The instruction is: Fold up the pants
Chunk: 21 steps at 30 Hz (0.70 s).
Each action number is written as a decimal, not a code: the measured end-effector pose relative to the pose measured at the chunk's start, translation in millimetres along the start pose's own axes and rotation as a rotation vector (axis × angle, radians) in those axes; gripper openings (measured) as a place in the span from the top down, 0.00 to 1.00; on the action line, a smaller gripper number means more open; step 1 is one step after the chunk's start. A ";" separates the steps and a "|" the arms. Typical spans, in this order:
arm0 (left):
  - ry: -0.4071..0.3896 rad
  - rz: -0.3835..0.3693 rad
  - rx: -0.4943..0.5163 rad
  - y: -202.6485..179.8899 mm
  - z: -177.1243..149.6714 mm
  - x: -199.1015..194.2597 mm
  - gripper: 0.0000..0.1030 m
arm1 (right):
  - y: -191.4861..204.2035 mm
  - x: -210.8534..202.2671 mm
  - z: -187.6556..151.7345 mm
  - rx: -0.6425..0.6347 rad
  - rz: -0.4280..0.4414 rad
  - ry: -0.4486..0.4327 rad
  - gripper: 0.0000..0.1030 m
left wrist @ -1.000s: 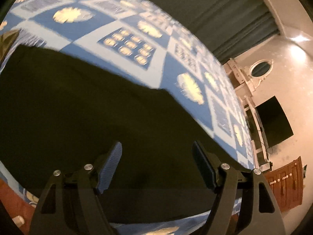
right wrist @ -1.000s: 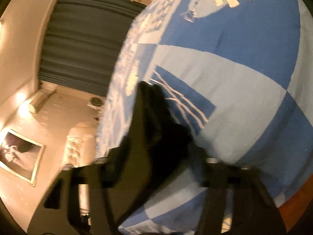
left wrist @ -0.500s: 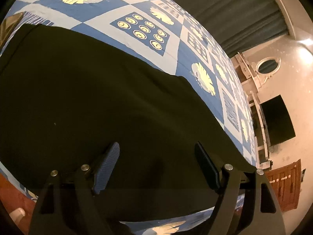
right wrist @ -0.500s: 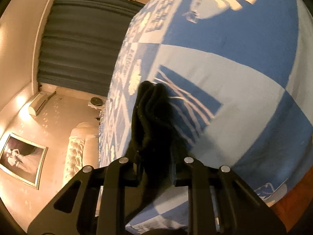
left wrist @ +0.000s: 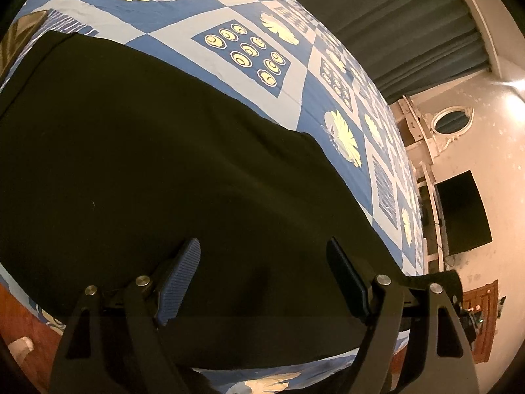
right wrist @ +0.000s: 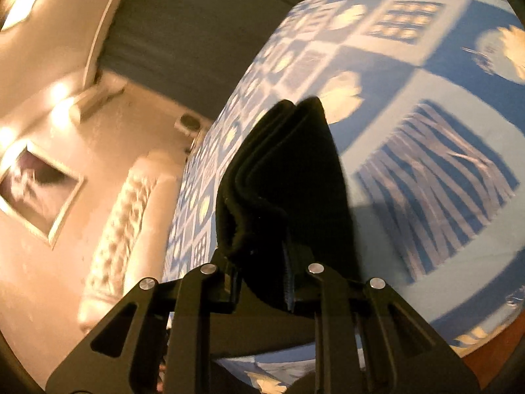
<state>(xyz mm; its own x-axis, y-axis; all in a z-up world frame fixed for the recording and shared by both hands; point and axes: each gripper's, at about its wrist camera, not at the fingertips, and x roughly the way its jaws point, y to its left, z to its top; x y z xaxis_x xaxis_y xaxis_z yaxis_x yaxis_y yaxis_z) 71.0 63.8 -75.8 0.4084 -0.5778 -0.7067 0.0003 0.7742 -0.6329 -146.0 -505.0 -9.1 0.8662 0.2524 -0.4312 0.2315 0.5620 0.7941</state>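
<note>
Since a second ago the right claw has lifted its bunch of fabric higher off the bed, and its view has swung to take in more of the room on the left; the left claw has stayed almost where it was. The right claw is clamped on a thick fold of the black pants, whose layered edge stands up between its fingers above the blue patchwork bedspread. In the left wrist view the left claw is spread wide with nothing between its fingers, hovering over the near part of the pants, which lie flat across the near side of the bedspread. Beyond the bed hang dark curtains, and a dark screen sits against the wall at far right.
</note>
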 end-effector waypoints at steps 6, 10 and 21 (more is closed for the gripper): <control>0.007 -0.007 -0.001 -1.9 -1.2 0.6 0.24 | 64.5 59.3 -33.2 -0.154 -0.009 0.107 0.81; 0.017 -0.013 0.008 -5.3 -2.3 0.9 0.24 | 95.9 101.2 -68.3 -0.229 -0.011 0.190 0.81; 0.026 -0.030 0.005 -8.0 -5.0 1.0 0.24 | 128.9 197.2 -161.2 -0.307 -0.015 0.360 0.81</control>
<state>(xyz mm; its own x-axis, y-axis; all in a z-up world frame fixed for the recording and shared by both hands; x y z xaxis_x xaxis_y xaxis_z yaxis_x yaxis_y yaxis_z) 66.8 55.7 -73.0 0.3847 -0.6072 -0.6952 0.0173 0.7578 -0.6523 -16.7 -255.8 -60.8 0.6423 0.4691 -0.6062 0.0544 0.7610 0.6465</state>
